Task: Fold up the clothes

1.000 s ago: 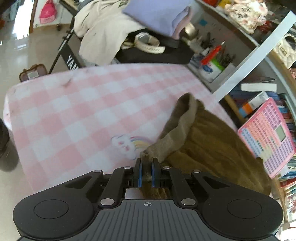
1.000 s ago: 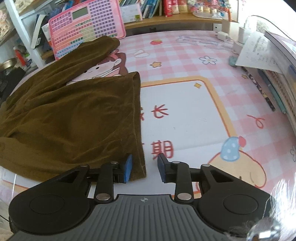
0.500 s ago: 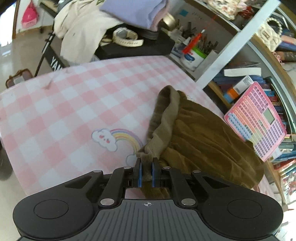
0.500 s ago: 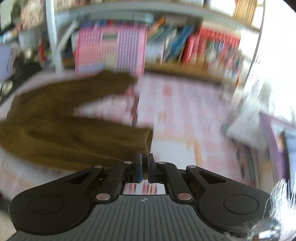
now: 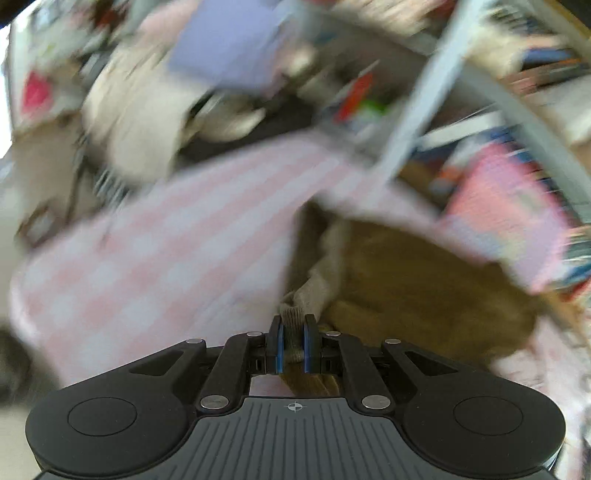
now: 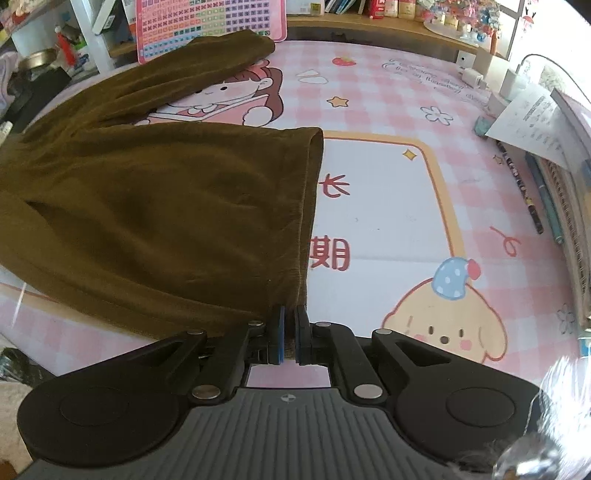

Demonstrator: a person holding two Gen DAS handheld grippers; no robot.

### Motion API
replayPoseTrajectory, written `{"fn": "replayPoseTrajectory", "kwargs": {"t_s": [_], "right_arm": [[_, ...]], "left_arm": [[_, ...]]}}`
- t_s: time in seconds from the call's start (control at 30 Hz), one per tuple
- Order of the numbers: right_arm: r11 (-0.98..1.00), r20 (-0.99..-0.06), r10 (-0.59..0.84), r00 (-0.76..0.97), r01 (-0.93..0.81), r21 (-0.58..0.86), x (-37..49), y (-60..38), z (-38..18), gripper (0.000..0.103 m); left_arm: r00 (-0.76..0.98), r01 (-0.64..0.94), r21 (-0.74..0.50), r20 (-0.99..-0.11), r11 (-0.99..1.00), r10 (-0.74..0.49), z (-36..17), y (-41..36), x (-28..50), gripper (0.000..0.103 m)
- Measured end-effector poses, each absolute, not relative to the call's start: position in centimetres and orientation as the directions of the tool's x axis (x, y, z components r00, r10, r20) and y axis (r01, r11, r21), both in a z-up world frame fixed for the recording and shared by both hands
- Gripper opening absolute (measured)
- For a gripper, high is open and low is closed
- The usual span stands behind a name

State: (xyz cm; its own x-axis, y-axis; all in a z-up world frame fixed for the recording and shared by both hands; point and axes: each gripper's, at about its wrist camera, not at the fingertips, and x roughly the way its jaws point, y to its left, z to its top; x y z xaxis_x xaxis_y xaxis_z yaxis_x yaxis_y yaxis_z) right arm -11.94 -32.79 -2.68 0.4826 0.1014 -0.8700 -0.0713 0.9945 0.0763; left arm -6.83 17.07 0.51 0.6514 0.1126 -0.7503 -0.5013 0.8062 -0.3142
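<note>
Brown trousers (image 6: 155,206) lie spread on the pink checked table cover (image 6: 388,92), two legs reaching toward the far shelf. My right gripper (image 6: 289,328) is shut on the hem corner of the near leg. In the blurred left wrist view my left gripper (image 5: 291,338) is shut on the ribbed beige waistband (image 5: 314,284) of the same trousers (image 5: 417,291), with the fabric bunched to its right.
A pink toy keyboard (image 6: 207,26) leans on the bookshelf behind the trousers. Papers, pens and books (image 6: 535,122) lie along the right edge, with chargers (image 6: 509,81) beyond. A heap of clothes (image 5: 177,96) sits past the table's far end in the left wrist view.
My right gripper has closed on the trouser hem and lifted it slightly. My left gripper keeps its hold on the waistband and is moving fast, blurring its view.
</note>
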Motion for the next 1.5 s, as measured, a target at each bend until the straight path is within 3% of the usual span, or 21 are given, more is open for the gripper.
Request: {"fn": "replayPoseTrajectory", "kwargs": {"t_s": [0.2, 0.3, 0.37, 0.4, 0.47, 0.57, 0.7, 0.77, 1.0, 1.33, 1.5], "right_arm": [[0.993, -0.863, 0.113, 0.493, -0.082, 0.083, -12.1, -32.7, -2.9, 0.007], [0.992, -0.858, 0.123, 0.499, -0.09, 0.09, -12.1, -32.9, -2.9, 0.007], [0.991, -0.855, 0.129, 0.503, -0.096, 0.093, -12.3, -33.0, -2.9, 0.007], [0.991, -0.853, 0.132, 0.505, -0.096, 0.096, -12.3, -33.1, -2.9, 0.007], [0.99, -0.85, 0.135, 0.51, -0.093, 0.102, -12.3, -33.2, -2.9, 0.01], [0.99, -0.846, 0.14, 0.515, -0.075, 0.118, -12.5, -33.7, -3.0, 0.023], [0.987, -0.834, 0.156, 0.53, -0.064, 0.145, -12.7, -34.3, -2.7, 0.024], [0.986, -0.825, 0.161, 0.542, -0.061, 0.153, -12.8, -34.5, -2.5, 0.025], [0.987, -0.803, 0.15, 0.577, -0.046, 0.151, -13.4, -34.2, -1.6, 0.028], [0.99, -0.801, 0.12, 0.586, -0.012, 0.14, -14.1, -29.0, -1.2, 0.037], [0.994, -0.803, 0.102, 0.588, -0.027, 0.107, -14.9, -25.2, -0.9, 0.048]], "left_arm": [[0.61, -0.545, -0.273, -0.777, 0.793, 0.152, -1.5, 17.0, -6.9, 0.013], [0.6, -0.557, -0.254, -0.781, 0.791, 0.172, -1.6, 16.9, -7.2, 0.021], [0.596, -0.569, -0.241, -0.78, 0.786, 0.192, -1.4, 17.0, -7.5, 0.038], [0.595, -0.577, -0.238, -0.778, 0.781, 0.202, -1.3, 17.0, -7.8, 0.041], [0.597, -0.594, -0.24, -0.772, 0.768, 0.22, -0.9, 17.2, -8.4, 0.046], [0.613, -0.596, -0.244, -0.753, 0.765, 0.238, 0.1, 17.1, -9.3, 0.046], [0.648, -0.562, -0.232, -0.721, 0.794, 0.248, 1.9, 15.9, -10.1, 0.048], [0.667, -0.526, -0.215, -0.705, 0.823, 0.243, 2.7, 14.7, -10.2, 0.057], [0.725, -0.372, -0.181, -0.669, 0.911, 0.163, 4.3, 10.9, -9.9, 0.066], [0.71, -0.11, -0.091, -0.704, 0.99, 0.014, 3.2, 7.7, -9.0, 0.073], [0.69, -0.056, -0.142, -0.721, 0.988, -0.065, 2.2, 8.9, -9.3, 0.075]]}}
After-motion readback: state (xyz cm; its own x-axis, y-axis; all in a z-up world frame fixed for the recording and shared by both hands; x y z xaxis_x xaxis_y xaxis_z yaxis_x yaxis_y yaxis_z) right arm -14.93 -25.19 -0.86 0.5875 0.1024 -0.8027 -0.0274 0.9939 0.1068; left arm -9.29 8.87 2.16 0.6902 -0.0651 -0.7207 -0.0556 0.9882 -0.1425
